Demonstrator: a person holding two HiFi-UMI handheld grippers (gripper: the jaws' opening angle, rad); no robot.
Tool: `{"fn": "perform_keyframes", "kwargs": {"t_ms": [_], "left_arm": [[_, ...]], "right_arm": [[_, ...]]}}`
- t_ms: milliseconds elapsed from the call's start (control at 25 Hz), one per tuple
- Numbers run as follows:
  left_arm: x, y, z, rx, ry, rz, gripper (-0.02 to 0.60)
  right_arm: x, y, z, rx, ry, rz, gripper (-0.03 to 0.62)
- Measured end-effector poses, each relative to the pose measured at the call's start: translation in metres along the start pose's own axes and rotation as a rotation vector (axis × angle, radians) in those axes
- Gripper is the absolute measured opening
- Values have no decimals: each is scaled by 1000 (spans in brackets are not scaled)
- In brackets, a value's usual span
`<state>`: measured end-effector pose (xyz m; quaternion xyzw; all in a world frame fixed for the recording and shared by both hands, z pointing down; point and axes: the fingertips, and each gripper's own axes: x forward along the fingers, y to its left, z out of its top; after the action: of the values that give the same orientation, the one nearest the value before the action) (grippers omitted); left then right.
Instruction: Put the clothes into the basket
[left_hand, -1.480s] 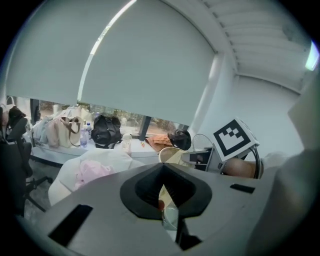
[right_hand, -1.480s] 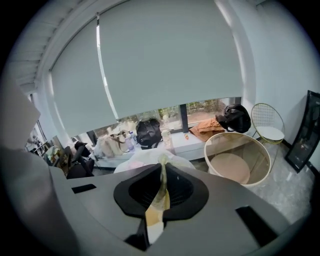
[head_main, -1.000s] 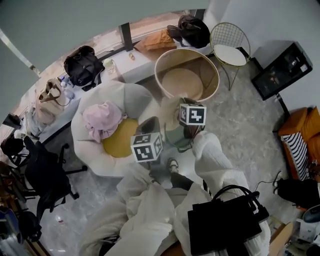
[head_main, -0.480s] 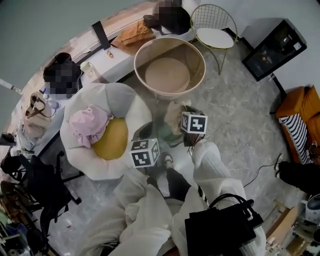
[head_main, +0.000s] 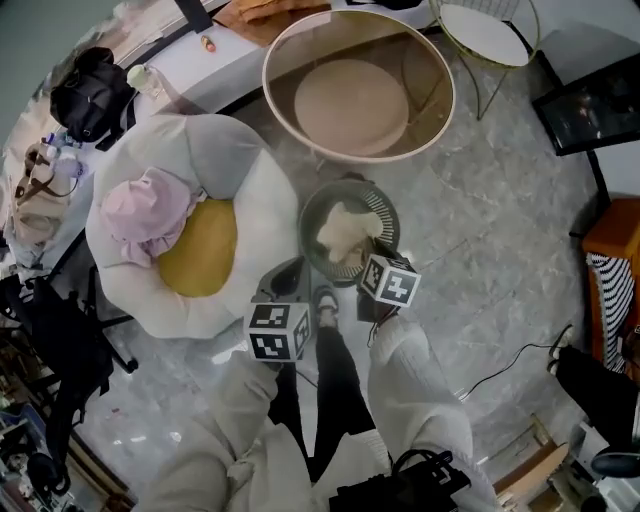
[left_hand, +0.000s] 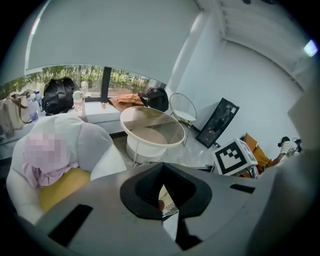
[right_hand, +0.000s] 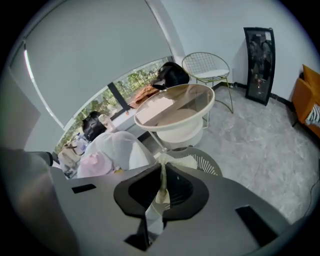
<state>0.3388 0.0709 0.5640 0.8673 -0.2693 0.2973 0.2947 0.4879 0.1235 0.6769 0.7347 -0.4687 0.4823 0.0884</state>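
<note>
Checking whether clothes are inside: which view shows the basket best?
Head view: it looks down into the slatted basket, cream garment inside. Right gripper view shows part of its rim; left gripper view, a sliver of slats.

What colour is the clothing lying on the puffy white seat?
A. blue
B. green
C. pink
C: the clothing bunched on the puffy white seat, right beside the yellow cushion, is pink.
</note>
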Motion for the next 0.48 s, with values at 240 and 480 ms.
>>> {"fn": "perform_keyframes", "kwargs": {"t_ms": [240,480], "left_arm": [[48,16,-34,-32,4,23,6],[66,30,-55,-88,17,55,6]], "right_arm": [[60,-24,-29,23,36,20,38],[85,-36,-34,-33,25,-9,143]]}}
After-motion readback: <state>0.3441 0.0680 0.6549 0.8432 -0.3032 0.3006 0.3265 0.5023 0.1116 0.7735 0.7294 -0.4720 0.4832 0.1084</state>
